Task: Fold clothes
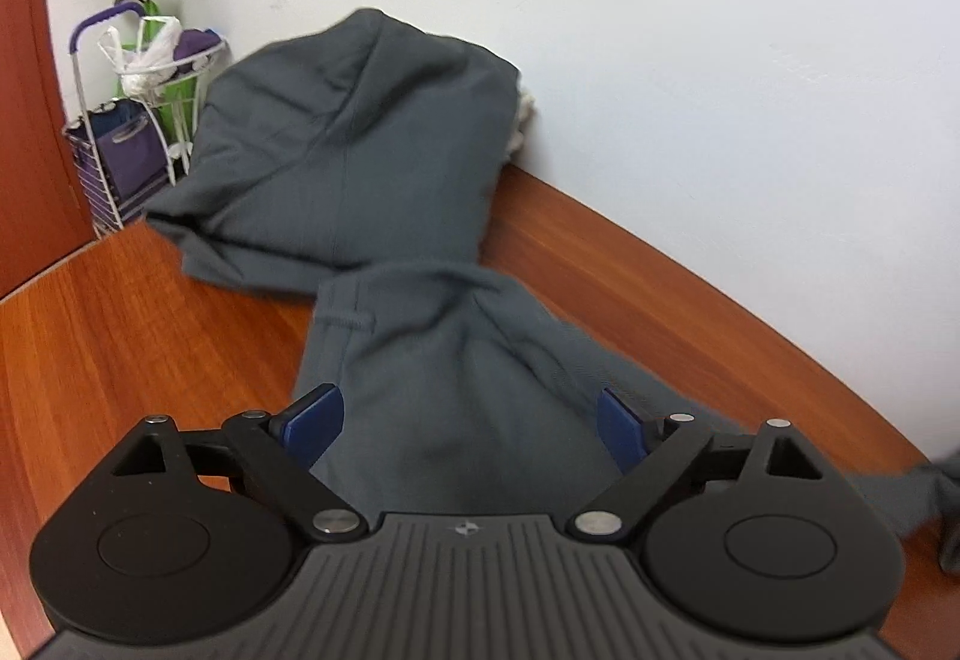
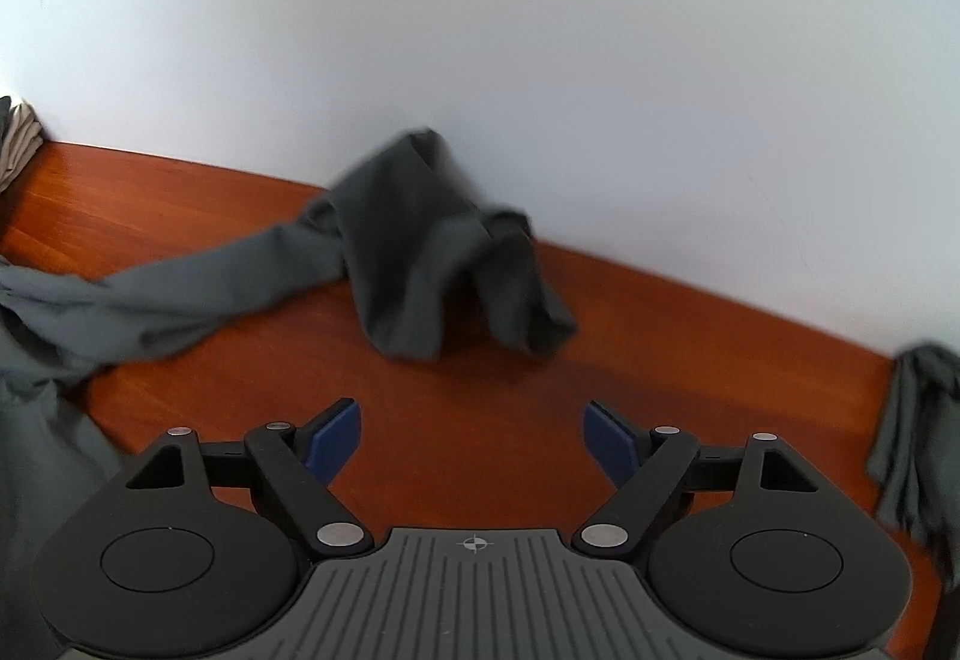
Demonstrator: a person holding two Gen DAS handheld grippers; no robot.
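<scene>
Grey garment sprawled on wooden surface, bunched against wall. Lies under and between spread left fingers, unpinched. Crumpled end well ahead of spread right fingers, over bare wood. Wire cart in corner.

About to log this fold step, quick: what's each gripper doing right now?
Left gripper: open, holding nothing; grey garment lies beneath.
Right gripper: open, empty, over bare wooden table.

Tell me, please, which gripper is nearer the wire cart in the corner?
Left. The left gripper faces the wire cart beyond the grey garment; the right gripper doesn't show it.
</scene>
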